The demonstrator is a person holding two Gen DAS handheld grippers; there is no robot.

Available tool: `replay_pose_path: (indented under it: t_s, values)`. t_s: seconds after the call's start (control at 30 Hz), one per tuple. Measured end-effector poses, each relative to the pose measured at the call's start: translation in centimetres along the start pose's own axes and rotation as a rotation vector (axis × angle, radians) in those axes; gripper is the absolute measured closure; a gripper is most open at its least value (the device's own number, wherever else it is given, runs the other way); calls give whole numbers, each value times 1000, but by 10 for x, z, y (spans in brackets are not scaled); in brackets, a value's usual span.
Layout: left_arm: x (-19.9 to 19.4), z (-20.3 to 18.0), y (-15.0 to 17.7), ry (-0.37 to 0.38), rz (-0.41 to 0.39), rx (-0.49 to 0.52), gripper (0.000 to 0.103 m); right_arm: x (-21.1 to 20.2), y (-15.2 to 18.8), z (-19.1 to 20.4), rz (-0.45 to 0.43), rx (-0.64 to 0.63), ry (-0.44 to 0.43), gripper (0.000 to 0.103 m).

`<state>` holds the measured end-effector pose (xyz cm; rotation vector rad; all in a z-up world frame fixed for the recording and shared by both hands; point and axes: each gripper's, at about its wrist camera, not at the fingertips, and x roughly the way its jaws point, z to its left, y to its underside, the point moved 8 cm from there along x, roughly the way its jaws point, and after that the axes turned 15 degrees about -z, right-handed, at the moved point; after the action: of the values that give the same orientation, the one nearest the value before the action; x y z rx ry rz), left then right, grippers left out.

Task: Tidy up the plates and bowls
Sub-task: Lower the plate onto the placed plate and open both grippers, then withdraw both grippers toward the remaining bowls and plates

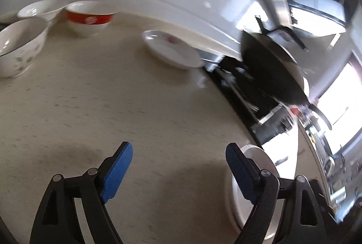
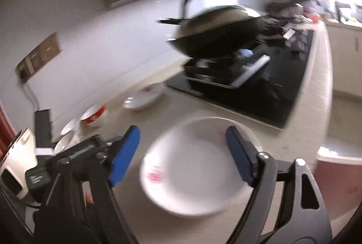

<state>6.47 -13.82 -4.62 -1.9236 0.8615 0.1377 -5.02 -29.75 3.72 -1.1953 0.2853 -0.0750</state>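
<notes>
1. Blue pads line both claws, and each claw stands spread wide with nothing between its fingers.
2. The left claw (image 1: pixel 178 167) hovers over bare speckled cream bench (image 1: pixel 113 96); the edge of a white plate (image 1: pixel 258 155) shows just behind its right finger.
3. The right claw (image 2: pixel 182 149) hangs above that same near plate (image 2: pixel 192 167), a white one with pink flower prints. The plate lies flat on the bench (image 2: pixel 199 112) and shows in the gap between the fingers. Whether the right pad touches its rim I cannot tell, as the view is blurred.
4. A second flowered plate (image 1: pixel 173 49) sits farther back near the wall, just beside the dark stove top (image 1: pixel 235 78); in the right view it appears as (image 2: pixel 143 96).
5. Three bowls cluster at the far left of the bench: a red-banded bowl (image 1: pixel 89 18), a plain white bowl (image 1: pixel 40 10) behind and beside it, and a bowl with a pale leaf pattern (image 1: pixel 19 47) nearest the left claw's camera.
6. In the right view the red-banded bowl (image 2: pixel 95 116) stands between the far plate and the other bowls.
7. A black wok (image 2: pixel 217 33) rests on the stove (image 2: pixel 260 90), its handle pointing toward the wall.
8. The left claw's black body (image 2: pixel 74 153) shows at the lower left of the right view.
</notes>
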Motion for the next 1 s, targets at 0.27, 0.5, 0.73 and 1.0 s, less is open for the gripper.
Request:
replay_pose_path:
  t_s: [0.27, 0.5, 0.73, 1.0]
  values:
    - [3, 37, -24, -129, -47, 69, 18, 43, 9, 54, 16, 7, -11, 22]
    - [-1, 71, -46, -296, -98, 130, 18, 81, 17, 72, 2, -104, 75, 17]
    - [16, 72, -65, -377, -106, 220, 18, 96, 23, 66, 17, -121, 126, 11]
    - [91, 54, -94, -224, -35, 162, 18, 87, 13, 72, -40, -132, 103, 10]
